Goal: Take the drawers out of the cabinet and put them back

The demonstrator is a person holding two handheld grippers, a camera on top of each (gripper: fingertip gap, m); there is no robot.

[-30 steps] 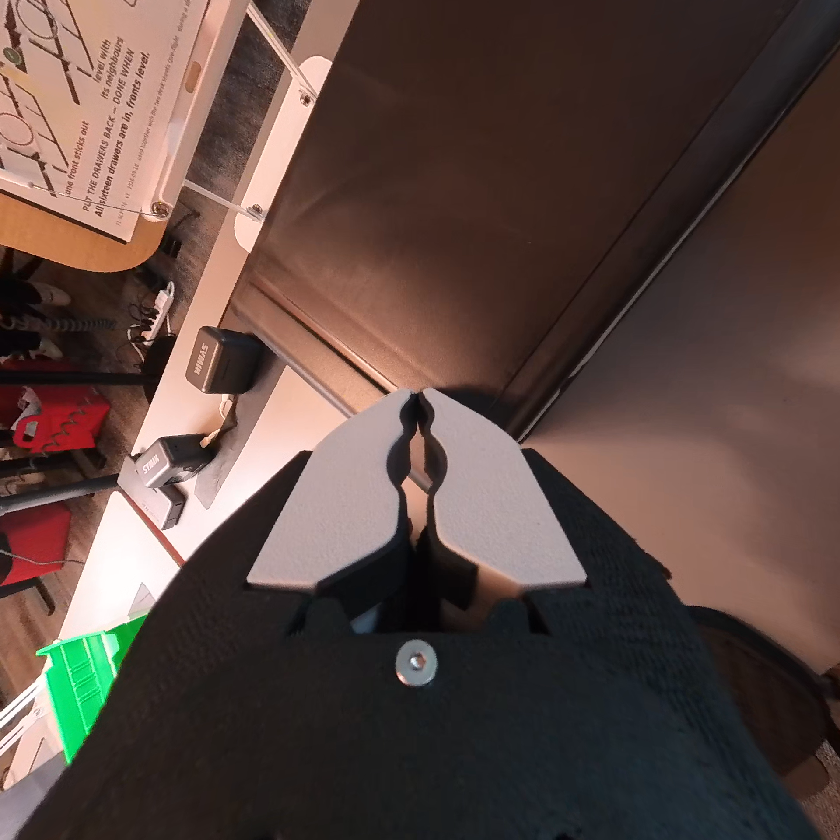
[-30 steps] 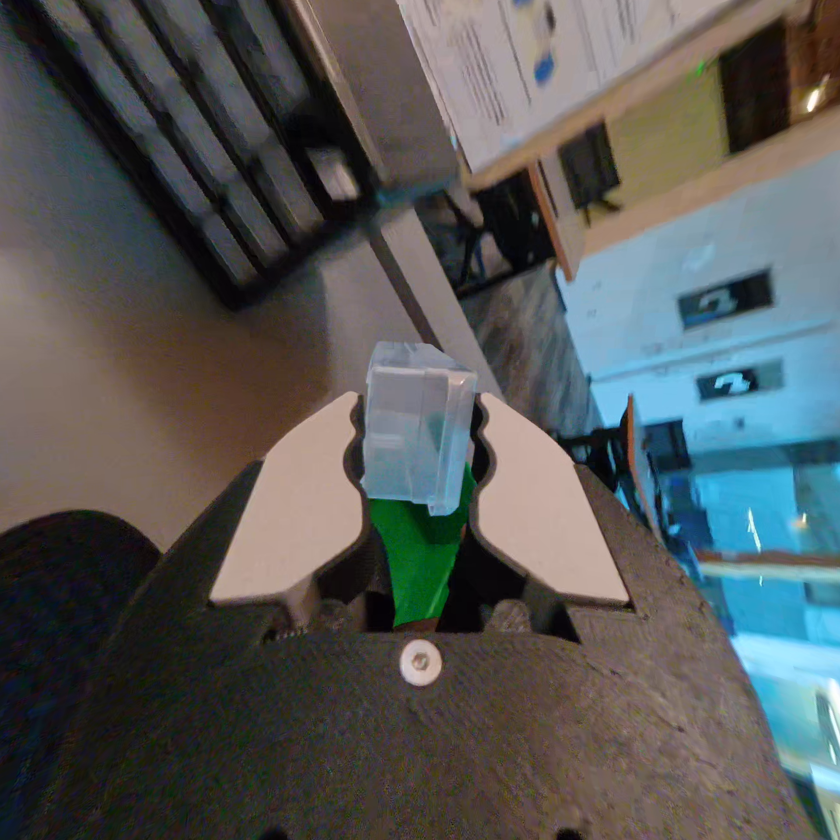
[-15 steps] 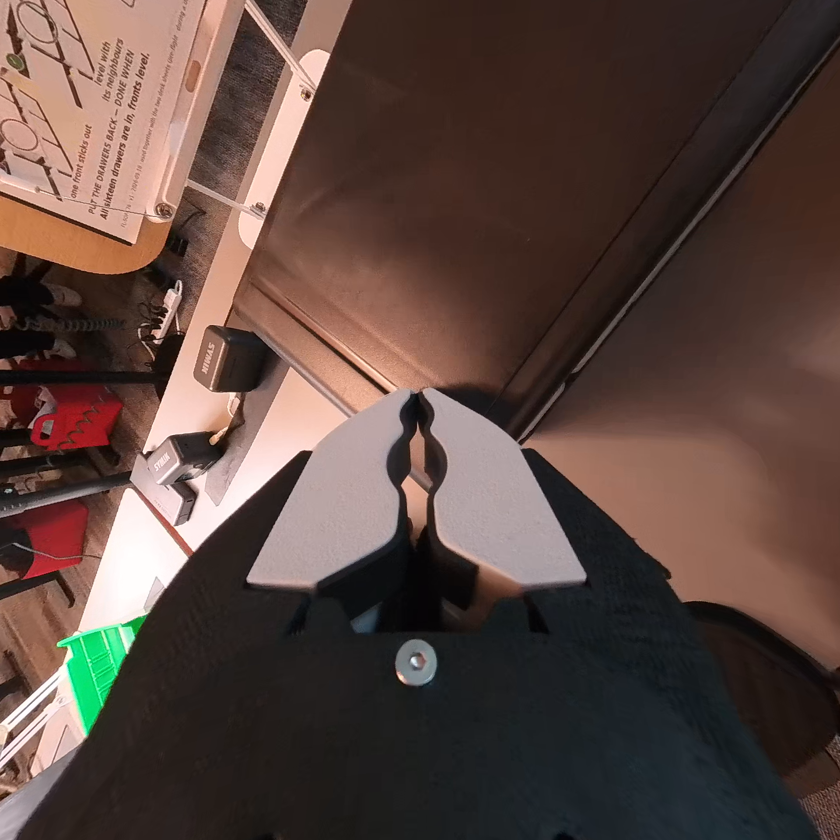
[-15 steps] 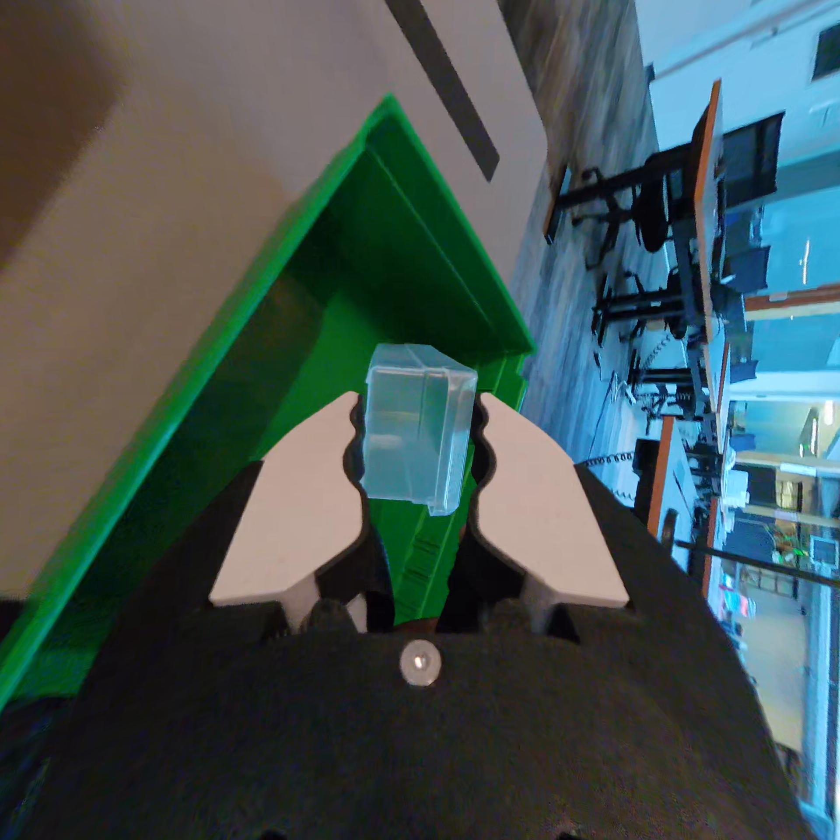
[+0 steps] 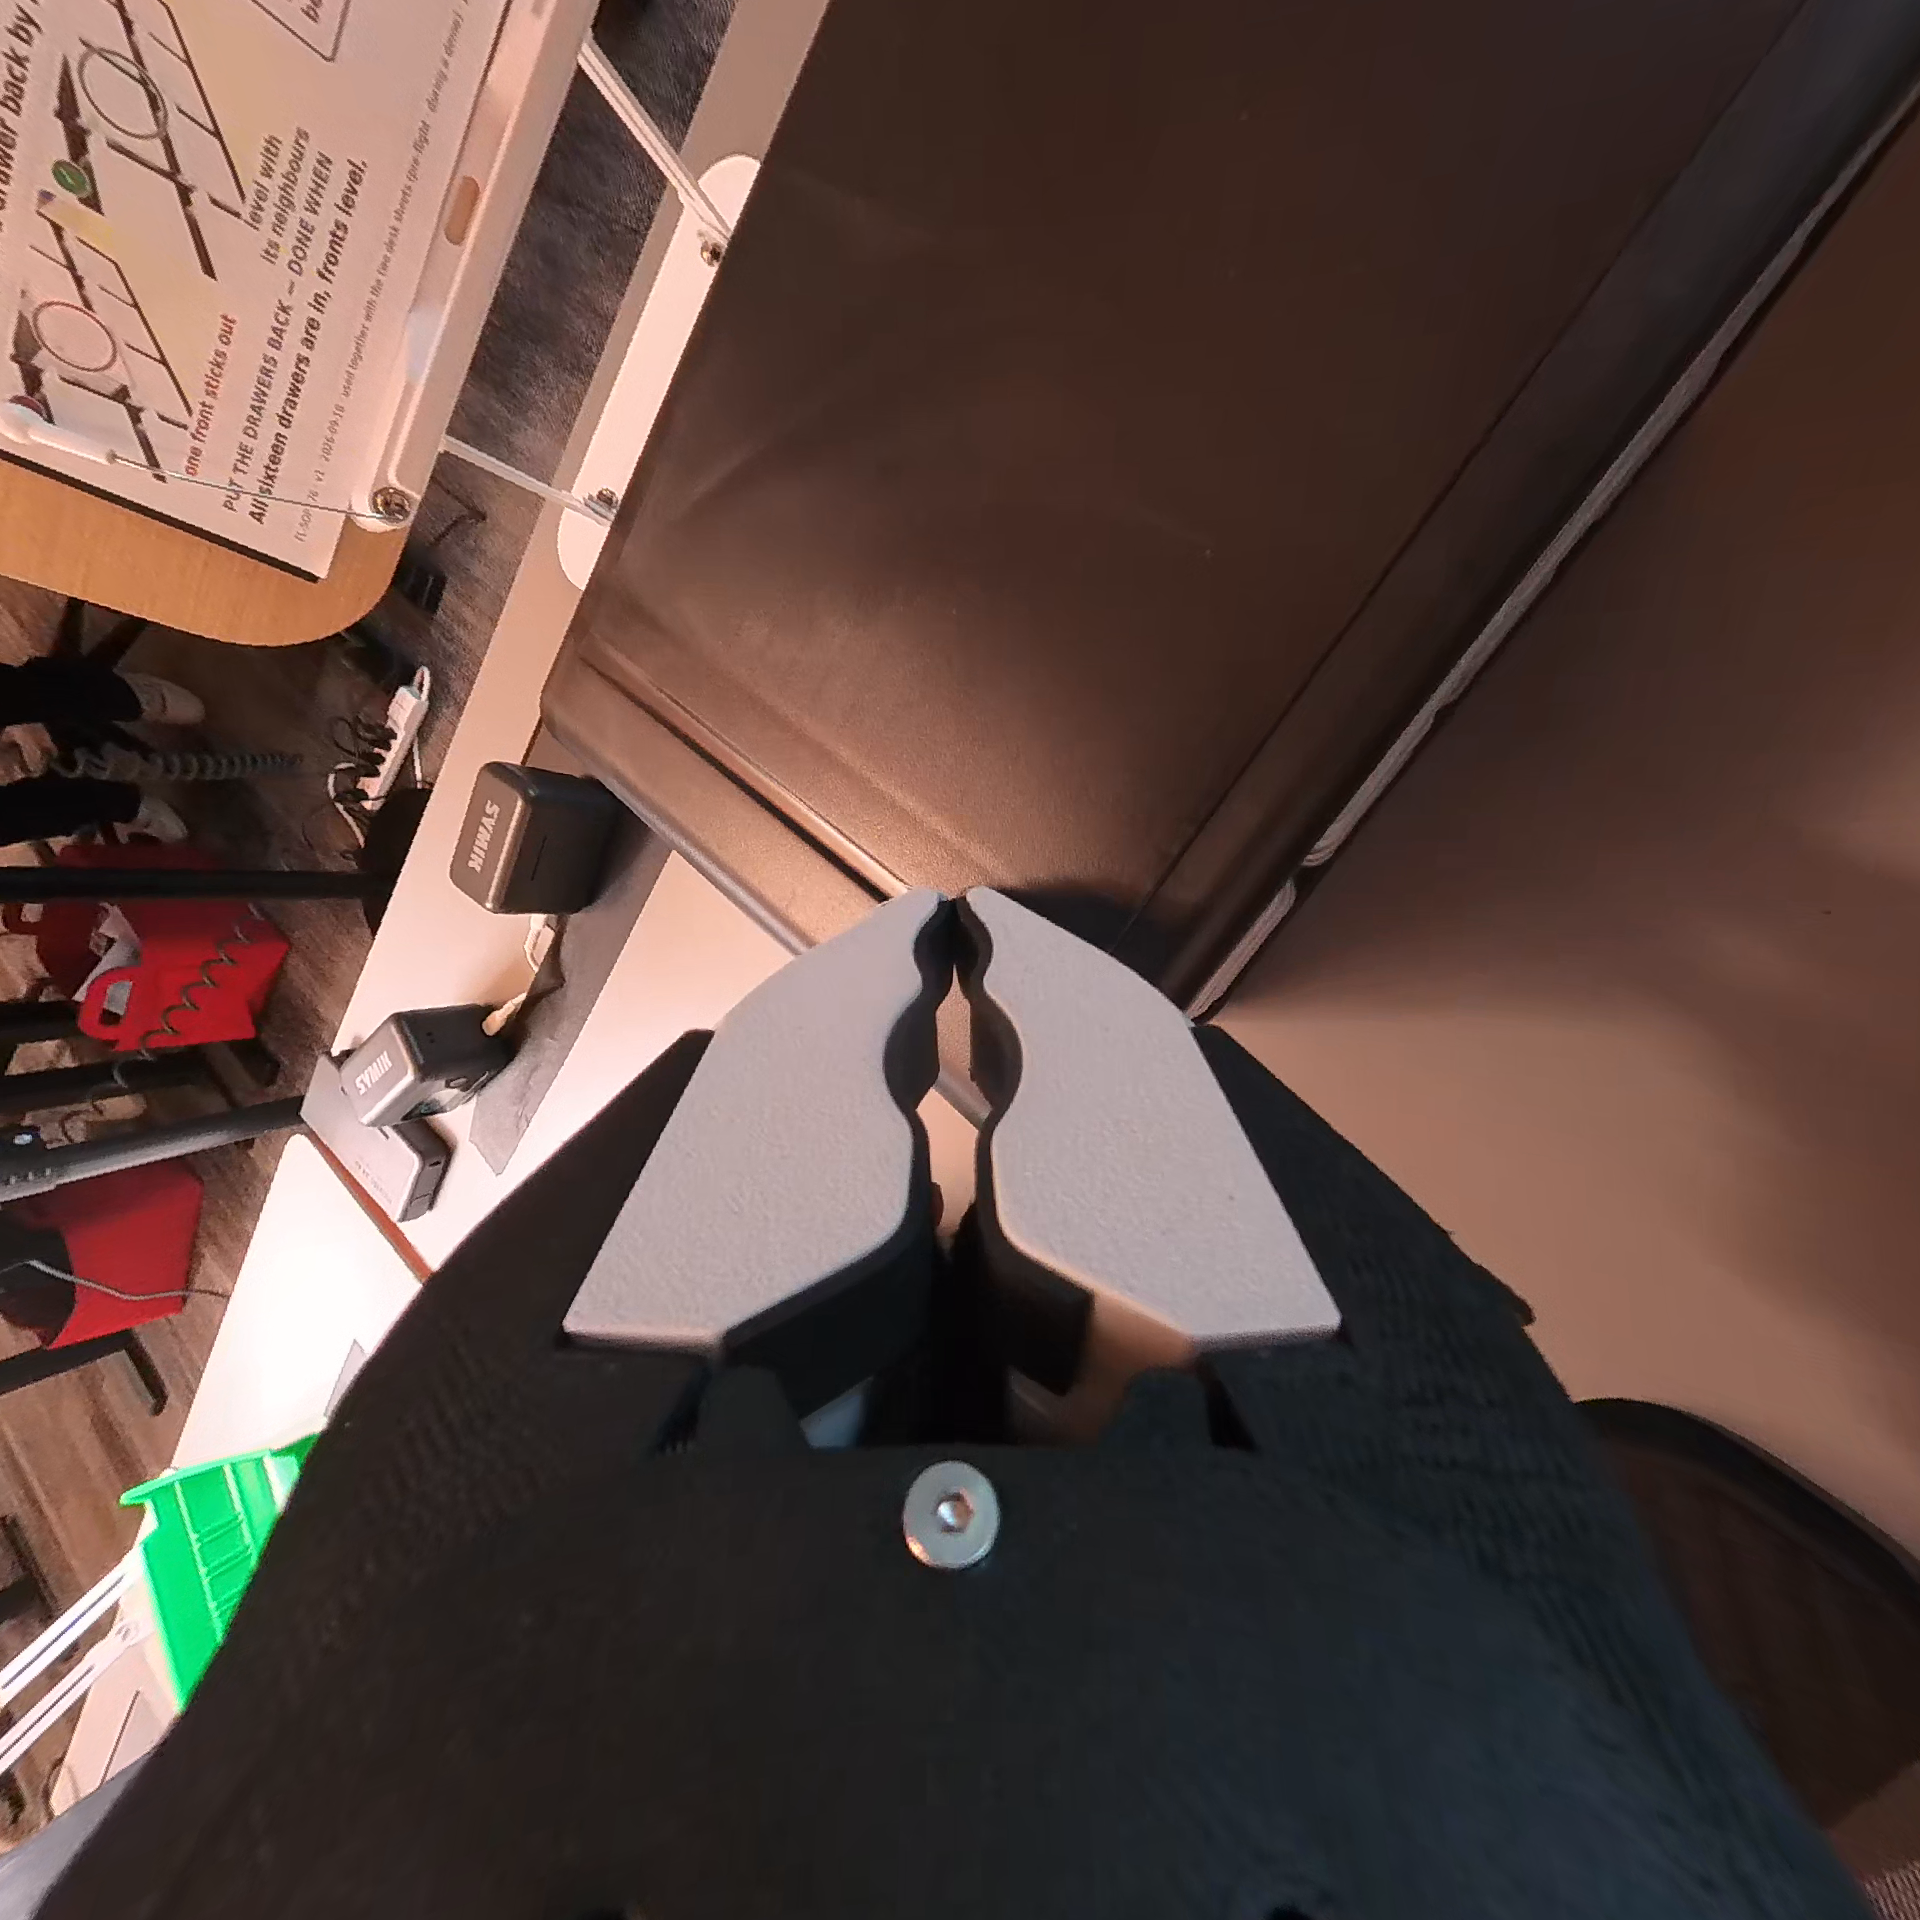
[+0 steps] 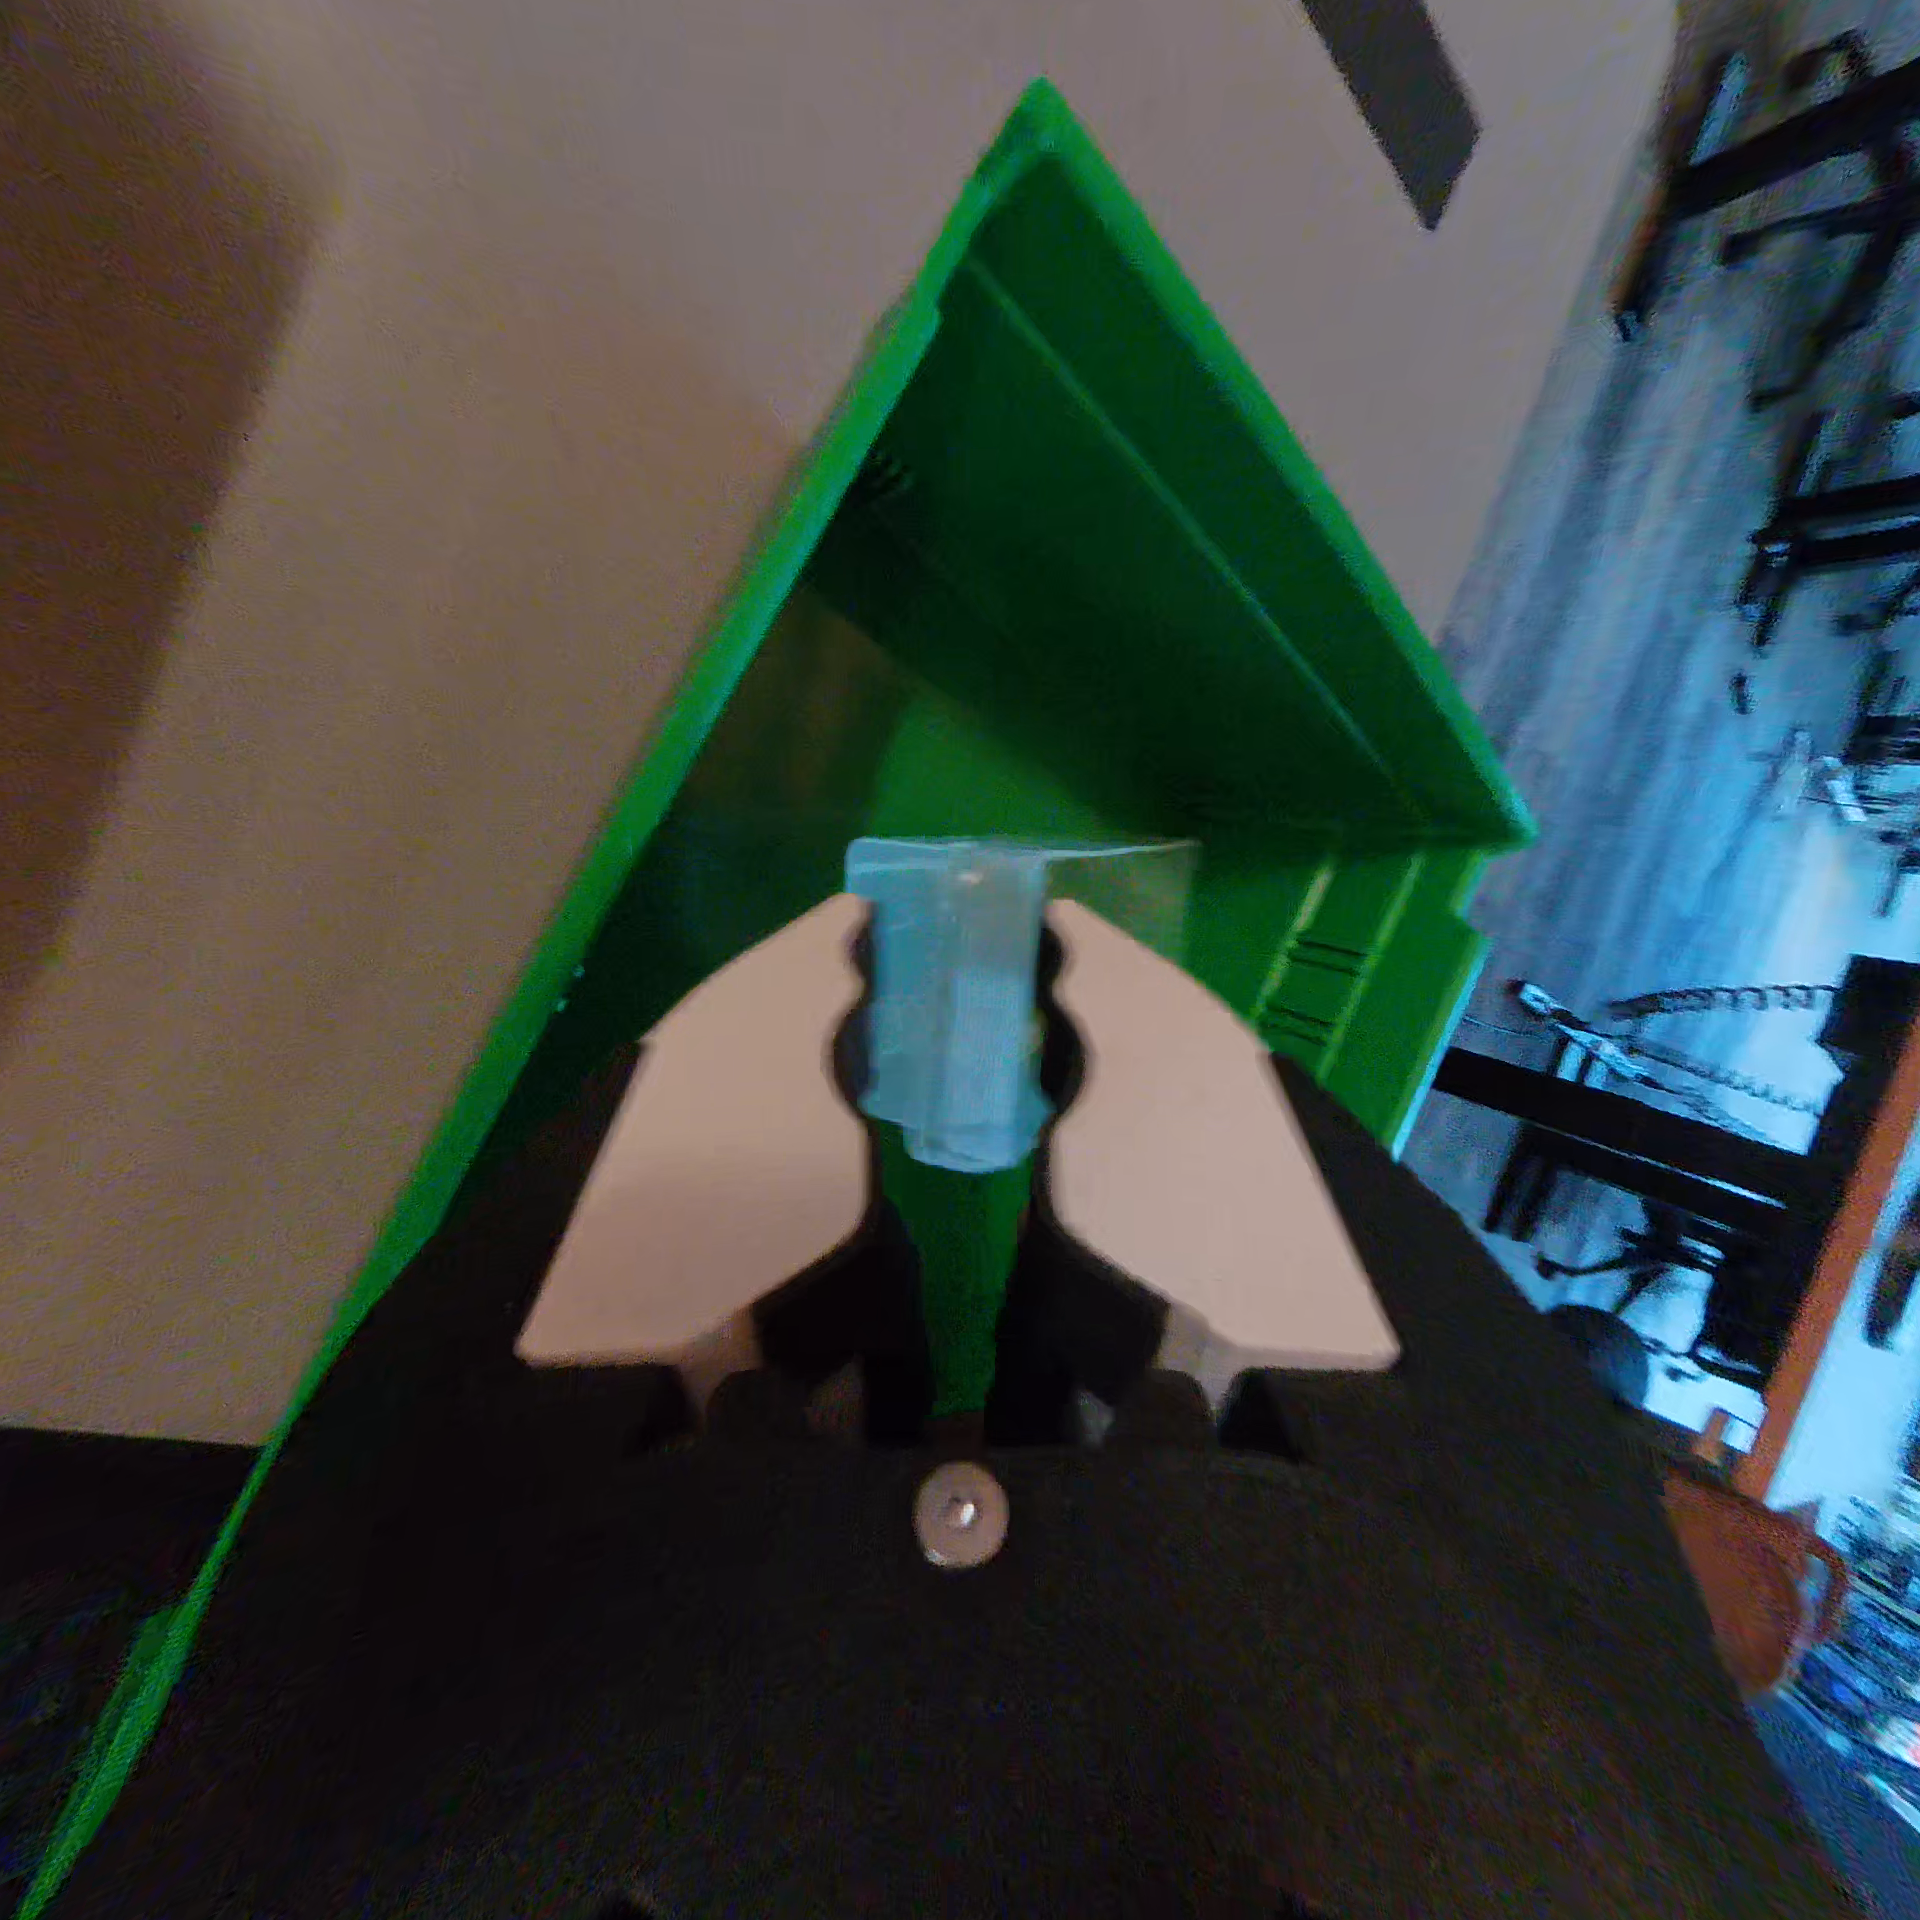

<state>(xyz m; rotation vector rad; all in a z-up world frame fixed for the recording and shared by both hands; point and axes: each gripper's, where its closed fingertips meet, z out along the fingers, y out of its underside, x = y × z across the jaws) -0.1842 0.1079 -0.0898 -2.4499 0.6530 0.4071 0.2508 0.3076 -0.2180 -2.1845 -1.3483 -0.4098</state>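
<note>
Left wrist view: printed instruction board [image 5: 208, 239] at far left, on a stand at the table edge. Below it, 2 small dark boxes [image 5: 535, 852] on the pale table [image 5: 343, 1226], the nearer one grey-topped. Corner of a green bin [image 5: 213, 1538] at lower left. Left gripper [image 5: 956, 920] has its fingertips pressed together with nothing between them, poised at the near edge of the dark cabinet [image 5: 1039, 416], whose flat side fills the upper right of the view. Contact with the cabinet: cannot tell.

Right wrist view (blurred): right gripper [image 6: 956, 935] is clamped on a small clear plastic drawer [image 6: 951, 1018], about 1 drawer-width of gap between the fingers. The drawer's long axis runs along the fingers and points away from the camera; its far end carries a thin clear lip running crosswise. The drawer hangs over the open interior of the green bin; whether it touches the bin floor: cannot tell. Chairs and desks at far right, out of focus.
</note>
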